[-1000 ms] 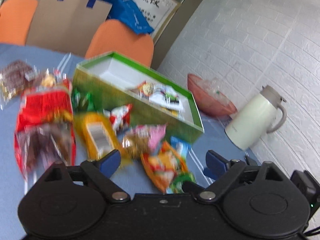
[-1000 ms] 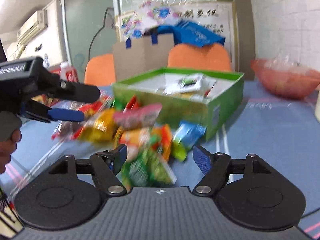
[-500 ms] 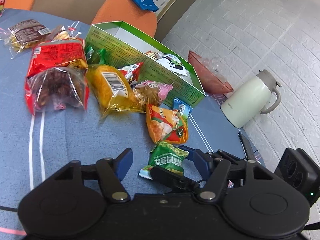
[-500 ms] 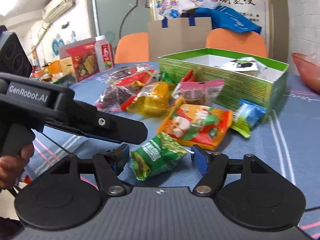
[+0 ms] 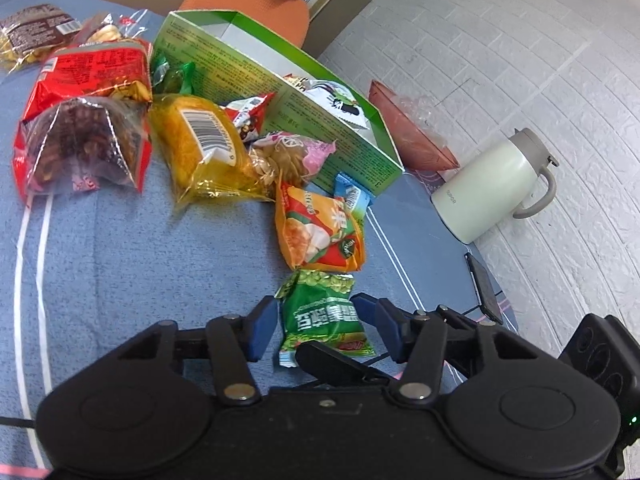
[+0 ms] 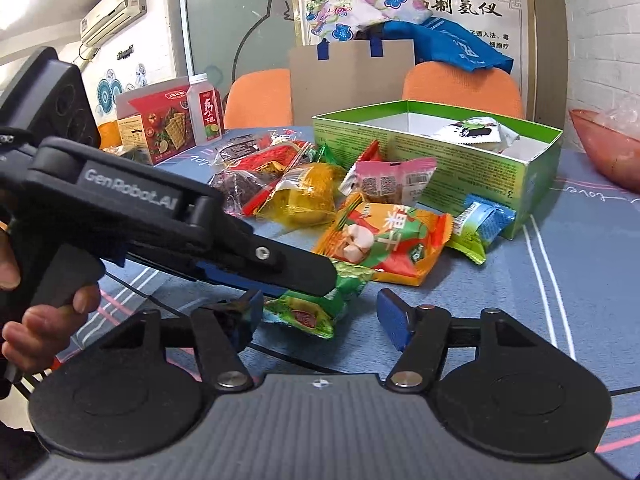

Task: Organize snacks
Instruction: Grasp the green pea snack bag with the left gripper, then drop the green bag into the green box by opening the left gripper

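A green pea packet (image 5: pixel 324 316) lies flat on the blue tablecloth, between the blue pads of my left gripper (image 5: pixel 326 330). Its jaws are closing; a thin gap shows on each side of the packet. My right gripper (image 6: pixel 322 320) stands open just before the same packet (image 6: pixel 316 308), and one of its fingers (image 5: pixel 340 364) crosses the packet's near end. In the right wrist view the left gripper (image 6: pixel 288 280) reaches in from the left over the packet. Beyond lie an orange packet (image 5: pixel 320 232), a small blue one (image 5: pixel 352 196) and the open green box (image 5: pixel 280 92) with a few packets inside.
A yellow packet (image 5: pixel 200 152), a pink one (image 5: pixel 296 156) and a red bag (image 5: pixel 88 92) lie left of the box. A white jug (image 5: pixel 492 188), a reddish bowl (image 5: pixel 412 136) and a dark phone (image 5: pixel 486 288) sit near the table's right edge. A red carton (image 6: pixel 160 128) stands far left.
Both grippers dropped towards the table and closed in on the green packet. The left jaws narrowed around it, and the left gripper slid in over it in the right wrist view.
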Motion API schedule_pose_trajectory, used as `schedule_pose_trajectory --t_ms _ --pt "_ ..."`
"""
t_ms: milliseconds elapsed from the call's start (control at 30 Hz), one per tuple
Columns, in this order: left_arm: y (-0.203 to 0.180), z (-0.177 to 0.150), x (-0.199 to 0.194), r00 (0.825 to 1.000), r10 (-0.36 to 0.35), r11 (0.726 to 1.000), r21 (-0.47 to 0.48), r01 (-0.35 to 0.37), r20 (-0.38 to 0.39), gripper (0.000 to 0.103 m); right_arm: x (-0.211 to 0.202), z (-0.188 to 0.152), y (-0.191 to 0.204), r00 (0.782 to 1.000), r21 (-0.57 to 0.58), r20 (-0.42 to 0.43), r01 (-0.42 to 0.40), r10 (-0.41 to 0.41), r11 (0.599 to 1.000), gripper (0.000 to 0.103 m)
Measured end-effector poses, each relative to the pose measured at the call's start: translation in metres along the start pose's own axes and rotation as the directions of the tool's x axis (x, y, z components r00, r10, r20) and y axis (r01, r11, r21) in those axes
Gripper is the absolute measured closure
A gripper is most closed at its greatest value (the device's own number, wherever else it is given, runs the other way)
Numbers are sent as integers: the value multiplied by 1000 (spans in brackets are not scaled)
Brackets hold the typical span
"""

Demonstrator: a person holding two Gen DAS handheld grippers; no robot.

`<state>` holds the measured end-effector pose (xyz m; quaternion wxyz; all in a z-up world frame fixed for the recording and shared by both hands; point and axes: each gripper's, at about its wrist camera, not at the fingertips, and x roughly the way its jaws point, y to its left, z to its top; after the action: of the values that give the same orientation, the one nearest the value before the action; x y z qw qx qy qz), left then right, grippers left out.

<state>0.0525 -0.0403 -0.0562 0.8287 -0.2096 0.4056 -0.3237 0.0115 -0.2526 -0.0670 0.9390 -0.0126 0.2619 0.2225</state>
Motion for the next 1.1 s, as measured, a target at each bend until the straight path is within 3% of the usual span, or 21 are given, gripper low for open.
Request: schedule_pose_trajectory --t_ms 67,133,367,567,767,1100 --pt "-1 0 3 1000 0 1000 5 0 -1 22 1 -1 0 1000 6 -4 -9 9 1000 14" --pt "-4 0 7 1000 11 1000 20 -11 -2 33 2 -2 -1 1000 20 -8 -20 20 1000 24" --pt "-13 -3 2 999 26 999 47 -27 26 35 -3 1 7 1000 -39 -5 16 -16 999 38" --pt "-37 17 -19 993 -2 993 119 -12 118 36 -22 24 6 995 -82 102 19 -10 996 39" --pt "-59 57 -12 984 -16 979 205 -21 177 36 -19 54 -8 976 -97 212 68 -46 993 39" --pt "-51 138 30 983 31 984 167 -61 179 36 35 99 -49 959 -104 274 105 -73 989 39"
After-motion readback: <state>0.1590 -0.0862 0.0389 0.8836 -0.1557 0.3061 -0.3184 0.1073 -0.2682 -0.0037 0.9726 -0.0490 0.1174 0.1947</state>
